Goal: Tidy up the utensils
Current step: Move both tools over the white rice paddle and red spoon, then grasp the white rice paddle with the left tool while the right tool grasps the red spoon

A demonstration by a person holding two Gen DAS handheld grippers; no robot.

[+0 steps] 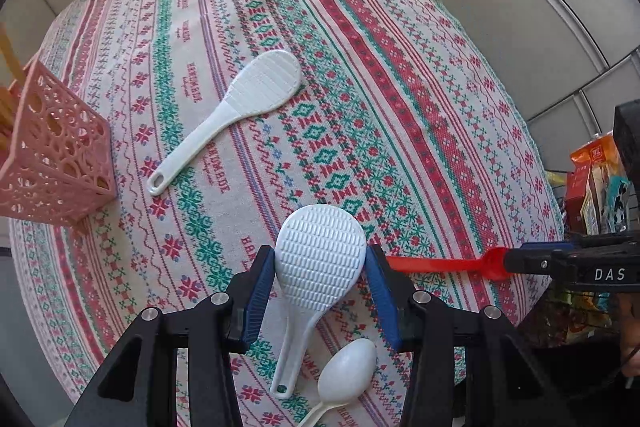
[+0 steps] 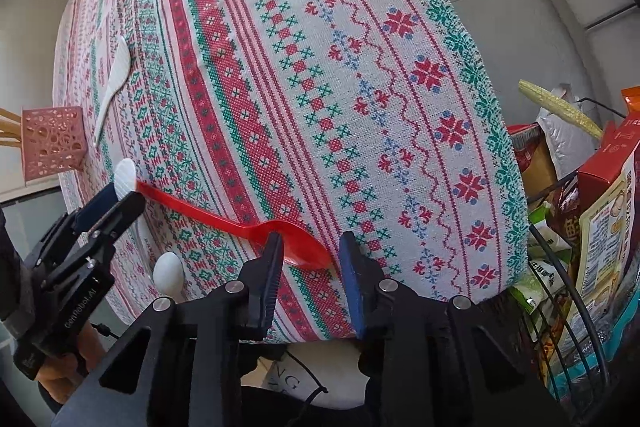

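Observation:
A white rice paddle (image 1: pixel 320 259) lies on the patterned tablecloth (image 1: pixel 360 27). My left gripper (image 1: pixel 319 267) is shut on it, with the blue pads pressing both edges of its head. A red spoon (image 2: pixel 224 219) lies on the cloth near the table's right edge. My right gripper (image 2: pixel 310 255) is shut on its bowl, one pad at each side. In the left wrist view the right gripper (image 1: pixel 516 261) reaches in from the right over the red spoon (image 1: pixel 440 263). A second white paddle (image 1: pixel 256 91) and a white spoon (image 1: pixel 348 371) lie loose.
A pink perforated holder (image 1: pixel 56 155) with wooden chopsticks (image 1: pixel 8 67) stands at the table's left edge. A wire basket (image 2: pixel 560 307) full of snack packets stands off the table to the right. A person's hand holds the left gripper (image 2: pixel 120 195).

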